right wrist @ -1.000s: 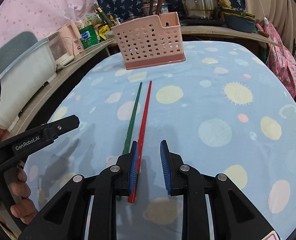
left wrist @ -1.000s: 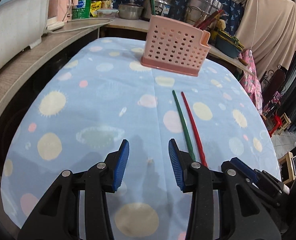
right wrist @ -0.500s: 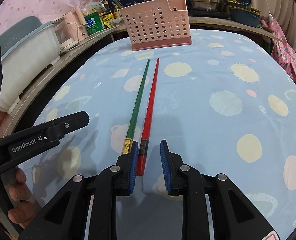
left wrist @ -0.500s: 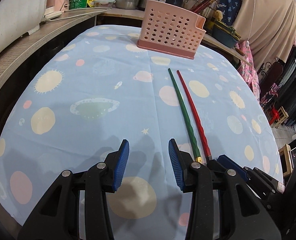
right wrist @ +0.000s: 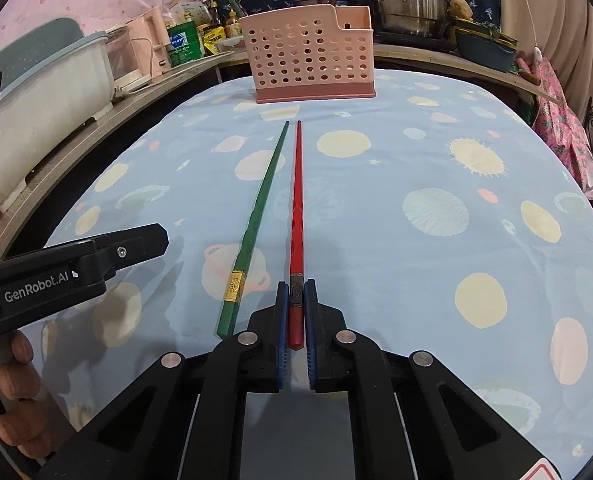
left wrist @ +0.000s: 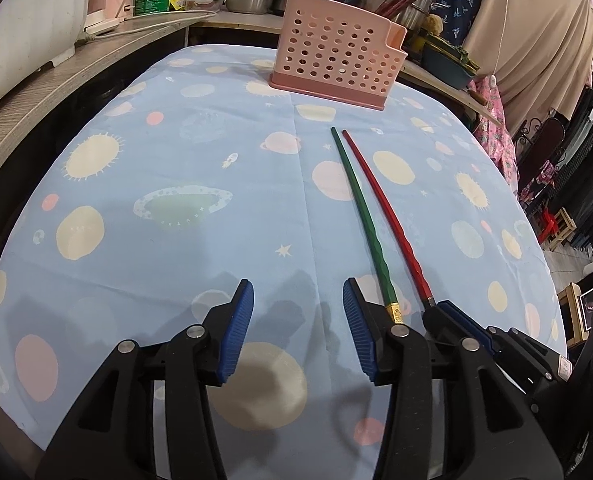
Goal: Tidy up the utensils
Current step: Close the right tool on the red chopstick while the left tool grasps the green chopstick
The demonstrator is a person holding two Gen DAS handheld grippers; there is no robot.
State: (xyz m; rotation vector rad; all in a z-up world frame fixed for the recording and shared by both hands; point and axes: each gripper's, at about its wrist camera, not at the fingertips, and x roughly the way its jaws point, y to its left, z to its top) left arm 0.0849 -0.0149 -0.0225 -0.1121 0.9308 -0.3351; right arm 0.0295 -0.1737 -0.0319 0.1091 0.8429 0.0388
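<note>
Right wrist view shows the right gripper [right wrist: 295, 312] with its ribbed blue fingers [right wrist: 282, 320] clamped on the thick end of the slim red chopstick [right wrist: 296, 208], which lies on the planet-printed blue tabletop [right wrist: 436, 248] just beside a green chopstick [right wrist: 262, 200] with a gold band. Both point toward the perforated pink plastic basket [right wrist: 310, 60]. Printed "GenRobot.AI", the left gripper [left wrist: 296, 320] hovers with fingers apart beside them.

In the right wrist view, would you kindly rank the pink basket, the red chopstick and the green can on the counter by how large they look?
1. Pink basket: covers the most area, though farther off.
2. Red chopstick: longest but very thin, held in the right claw; nearness enlarges it, so its place against the basket is unsure.
3. Green can: clearly smallest, far back.
</note>
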